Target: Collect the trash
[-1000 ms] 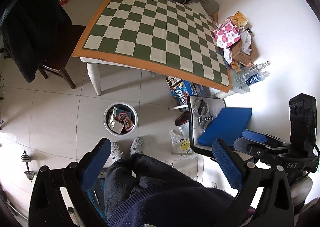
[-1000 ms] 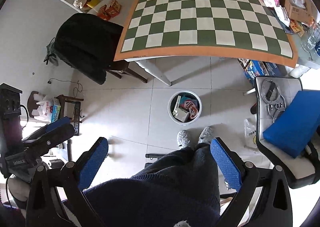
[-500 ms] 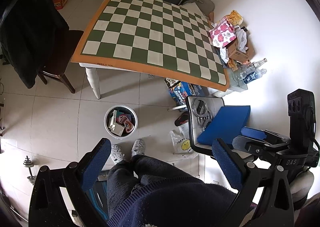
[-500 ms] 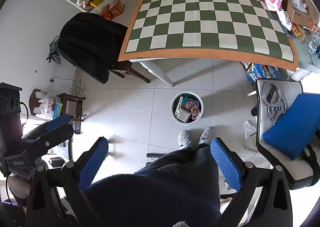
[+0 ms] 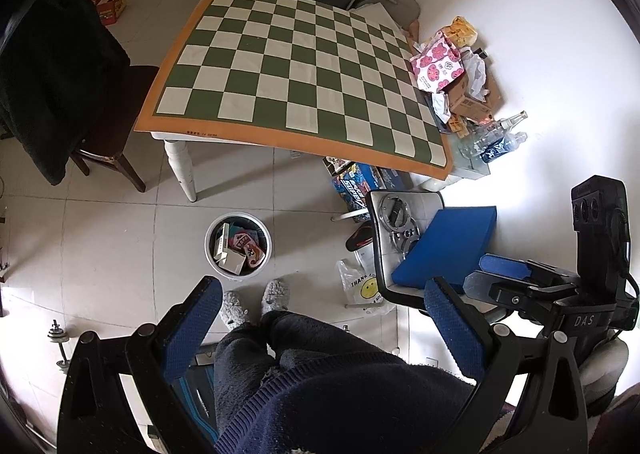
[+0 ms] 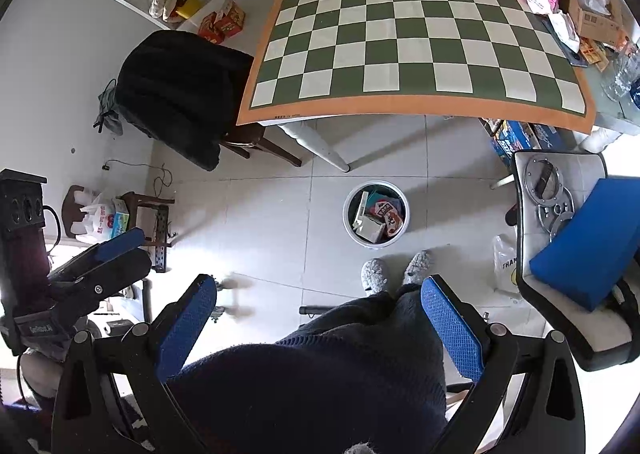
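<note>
A white trash bin (image 5: 238,245) holding several cartons and wrappers stands on the tiled floor in front of my feet; it also shows in the right wrist view (image 6: 376,212). My left gripper (image 5: 322,324) is open and empty, held high above the floor near my body. My right gripper (image 6: 320,320) is open and empty too, at about the same height. A pile of boxes, a pink flowered bag and bottles (image 5: 452,74) lies at the far right edge of the checkered table (image 5: 296,66).
A chair draped with a black coat (image 6: 176,90) stands left of the table. A chair with a blue cushion and metal rings (image 5: 424,242) stands on the right, a plastic bag (image 5: 360,286) beside it. Boxes (image 5: 356,182) lie under the table.
Both grippers have risen slightly and tilted, so the table and bin sit a little lower and smaller in view. Both stay open and empty.
</note>
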A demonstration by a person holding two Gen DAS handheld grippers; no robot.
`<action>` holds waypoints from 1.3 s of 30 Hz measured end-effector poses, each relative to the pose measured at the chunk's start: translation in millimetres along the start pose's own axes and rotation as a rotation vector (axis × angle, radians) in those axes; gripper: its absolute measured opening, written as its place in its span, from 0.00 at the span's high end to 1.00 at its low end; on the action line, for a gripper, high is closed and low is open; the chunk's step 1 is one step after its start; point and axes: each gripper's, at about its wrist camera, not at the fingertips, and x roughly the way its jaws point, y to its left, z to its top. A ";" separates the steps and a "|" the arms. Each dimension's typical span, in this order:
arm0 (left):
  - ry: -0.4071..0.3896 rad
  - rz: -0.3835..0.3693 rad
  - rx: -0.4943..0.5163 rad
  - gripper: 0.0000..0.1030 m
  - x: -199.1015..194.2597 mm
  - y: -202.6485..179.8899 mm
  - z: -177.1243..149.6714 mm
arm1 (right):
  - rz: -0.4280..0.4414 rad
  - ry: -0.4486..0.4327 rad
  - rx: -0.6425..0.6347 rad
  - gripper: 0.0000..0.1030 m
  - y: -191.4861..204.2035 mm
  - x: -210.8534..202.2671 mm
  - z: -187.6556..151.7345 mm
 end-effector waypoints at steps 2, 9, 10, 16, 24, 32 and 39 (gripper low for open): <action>0.001 -0.006 0.007 0.00 -0.6 0.1 2.5 | 0.003 -0.004 0.004 0.00 -1.0 -2.3 -0.9; -0.003 -0.018 0.020 0.00 -2.0 -2.0 7.6 | 0.009 -0.010 0.019 0.00 -5.5 -7.7 -1.1; -0.004 -0.019 0.021 0.00 -2.3 -1.9 7.8 | 0.010 -0.010 0.021 0.00 -5.9 -8.8 -1.4; 0.001 -0.022 0.024 0.00 -2.2 -1.5 8.0 | 0.009 -0.015 0.020 0.00 -8.2 -13.6 -0.9; -0.002 -0.022 0.022 0.00 -2.6 -2.7 7.6 | 0.008 -0.018 0.021 0.00 -8.7 -15.4 -0.6; -0.007 -0.021 0.022 0.00 -4.6 -6.0 10.3 | 0.011 -0.018 0.024 0.00 -8.1 -15.3 0.1; -0.007 -0.022 0.025 0.00 -5.3 -3.7 10.4 | 0.012 -0.017 0.026 0.00 -5.9 -15.9 2.5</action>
